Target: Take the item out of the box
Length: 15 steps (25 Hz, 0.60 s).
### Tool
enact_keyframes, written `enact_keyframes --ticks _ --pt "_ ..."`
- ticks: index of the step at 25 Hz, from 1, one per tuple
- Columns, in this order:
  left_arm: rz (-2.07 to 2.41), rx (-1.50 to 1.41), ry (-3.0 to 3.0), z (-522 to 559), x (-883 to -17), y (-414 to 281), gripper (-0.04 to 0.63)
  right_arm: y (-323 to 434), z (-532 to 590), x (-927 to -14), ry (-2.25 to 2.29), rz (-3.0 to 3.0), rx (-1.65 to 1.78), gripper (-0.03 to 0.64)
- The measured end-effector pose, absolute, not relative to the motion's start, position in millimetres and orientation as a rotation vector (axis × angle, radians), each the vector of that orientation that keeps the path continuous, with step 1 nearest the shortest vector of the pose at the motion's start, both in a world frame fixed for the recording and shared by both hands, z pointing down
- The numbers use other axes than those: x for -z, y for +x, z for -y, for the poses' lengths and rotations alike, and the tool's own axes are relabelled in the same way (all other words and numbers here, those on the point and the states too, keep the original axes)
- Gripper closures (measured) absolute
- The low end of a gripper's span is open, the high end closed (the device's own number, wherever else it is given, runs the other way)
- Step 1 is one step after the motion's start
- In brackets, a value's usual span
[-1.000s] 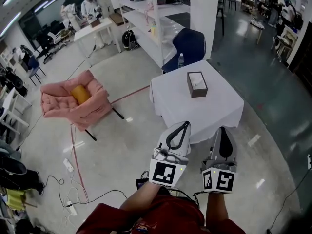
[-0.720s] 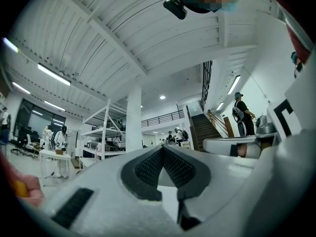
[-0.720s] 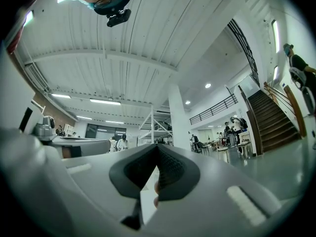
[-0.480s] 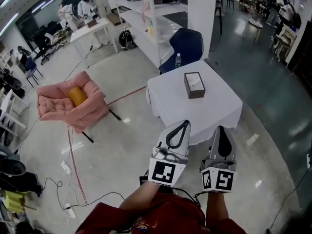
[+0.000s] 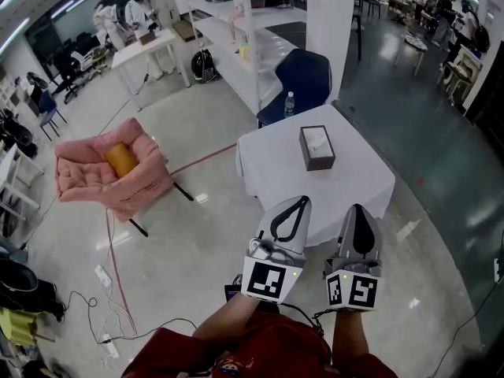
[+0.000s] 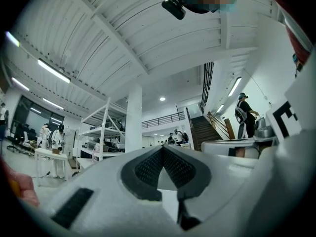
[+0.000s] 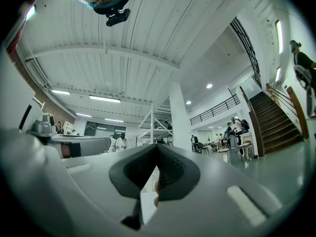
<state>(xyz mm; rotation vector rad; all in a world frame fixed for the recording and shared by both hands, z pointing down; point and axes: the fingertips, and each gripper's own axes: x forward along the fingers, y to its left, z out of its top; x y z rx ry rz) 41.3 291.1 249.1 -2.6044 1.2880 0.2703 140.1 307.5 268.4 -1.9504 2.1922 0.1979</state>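
A brown open-topped box with something white inside stands on a table under a white cloth. Both grippers are held up in front of the person, short of the table's near edge and well away from the box. My left gripper has its tips together, with nothing between them. My right gripper is also shut and empty. In the left gripper view the left gripper points out over the hall. In the right gripper view the right gripper does the same, its pads meeting at the tip.
A pink armchair holding a yellow cushion stands left of the table. A blue chair and a water bottle sit behind the table by a white pillar. White shelving is further back. Cables lie on the floor.
The table and box sit slightly lower in the head view and the armchair slightly further left. Both grippers keep their place and stay shut.
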Motion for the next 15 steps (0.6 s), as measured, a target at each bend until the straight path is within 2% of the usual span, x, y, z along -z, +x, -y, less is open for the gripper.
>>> enact_keyframes --ticks 15 --pt "-1.240 -0.252 -2.629 -142.5 -241.5 22.2 0.594 116.1 -161.4 -258.1 -1.983 -2.171 -0.196 0.617"
